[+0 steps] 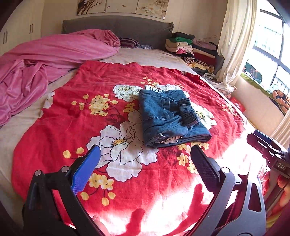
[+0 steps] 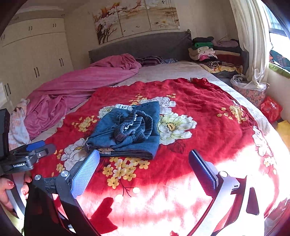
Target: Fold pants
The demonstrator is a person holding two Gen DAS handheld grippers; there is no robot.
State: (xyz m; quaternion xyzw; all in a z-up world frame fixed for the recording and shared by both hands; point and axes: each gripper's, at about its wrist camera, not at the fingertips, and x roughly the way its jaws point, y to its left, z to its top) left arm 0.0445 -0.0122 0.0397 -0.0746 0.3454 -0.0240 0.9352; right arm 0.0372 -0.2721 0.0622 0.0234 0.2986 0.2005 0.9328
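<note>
On the bed, in the left wrist view, the pants (image 1: pixel 170 116) lie folded into a compact blue denim bundle on a red floral blanket (image 1: pixel 87 119), with the dark elastic waistband (image 1: pixel 187 113) curled on top and a strip of white lace showing at the far edge. The left gripper (image 1: pixel 145 163) hangs just short of the bundle's near fold, its jaws spread wide with nothing between them but the blanket. A pink sheet (image 1: pixel 45 59) is heaped at the far left, a stack of folded clothes (image 1: pixel 190 45) sits by the grey headboard (image 1: pixel 117 25), and a pale curtain (image 1: pixel 235 41) hangs at the window on the right. The other gripper's body shows at the right edge. Strong sunlight washes out the near part of the blanket.

In the right wrist view, the pants (image 2: pixel 126 130) rest near the blanket's (image 2: pixel 208 116) middle, the gathered waistband (image 2: pixel 134 125) lying loosely over the denim. The right gripper (image 2: pixel 145 159) sits near the bundle's near edge, jaws wide apart and empty; its left finger overlaps the bundle's corner in the picture, and whether it touches cannot be told. At the left edge the left gripper (image 2: pixel 43 147) appears, held by a hand (image 2: pixel 10 190) with red-painted nails. White wardrobe doors (image 2: pixel 36 59) line the left wall, and a painted panel (image 2: pixel 136 16) hangs above the headboard (image 2: pixel 141 45).
</note>
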